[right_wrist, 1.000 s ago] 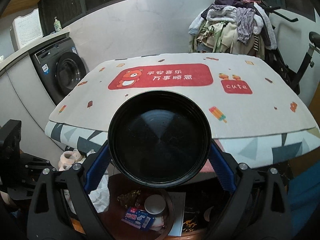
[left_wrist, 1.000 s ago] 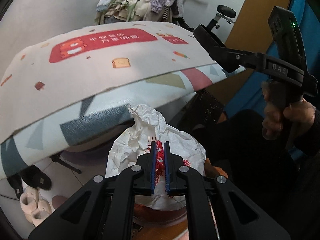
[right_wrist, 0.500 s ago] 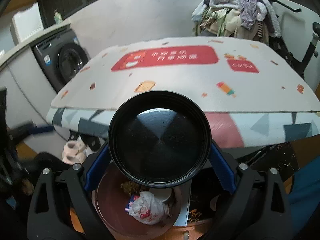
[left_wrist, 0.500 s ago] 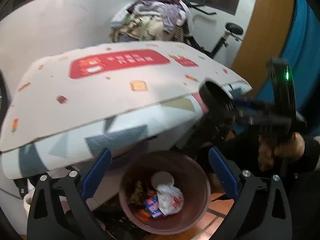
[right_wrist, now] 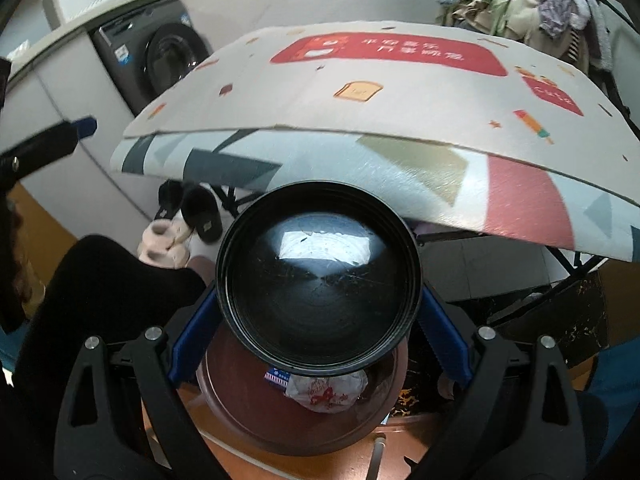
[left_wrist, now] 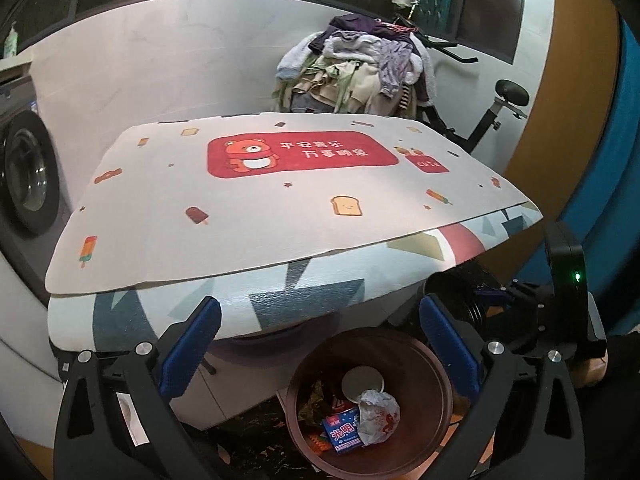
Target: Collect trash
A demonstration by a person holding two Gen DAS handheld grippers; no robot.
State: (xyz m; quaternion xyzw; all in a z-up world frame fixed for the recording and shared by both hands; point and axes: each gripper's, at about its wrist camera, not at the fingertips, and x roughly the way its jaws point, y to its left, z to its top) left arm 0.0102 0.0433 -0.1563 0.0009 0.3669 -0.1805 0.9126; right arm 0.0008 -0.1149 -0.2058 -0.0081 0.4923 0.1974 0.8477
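A brown round bin (left_wrist: pixel 434 364) stands on the floor under the table edge. In it lie a crumpled white paper wrapper (left_wrist: pixel 378 414), a blue carton (left_wrist: pixel 344 434) and other scraps. My left gripper (left_wrist: pixel 318 312) hangs above the bin, open, with nothing between its blue pads. My right gripper (right_wrist: pixel 318 308) is shut on a black round bowl (right_wrist: pixel 318 296) and holds it tilted just above the bin (right_wrist: pixel 240 420), covering most of the opening. The wrapper (right_wrist: pixel 326 390) shows below the bowl's rim. In the left wrist view the bowl (left_wrist: pixel 460 300) appears edge-on at the right.
A folding table with a printed mat (left_wrist: pixel 280 208) overhangs the bin. A washing machine (right_wrist: pixel 160 64) stands at the left and a clothes pile (left_wrist: pixel 352 76) on an exercise bike behind. Slippers (right_wrist: pixel 200 208) lie under the table. A person's dark-clad leg (right_wrist: pixel 100 288) is left of the bin.
My left gripper opened and let the white wrapper drop into the bin, then rose. My right gripper came down with the black bowl to just over the bin.
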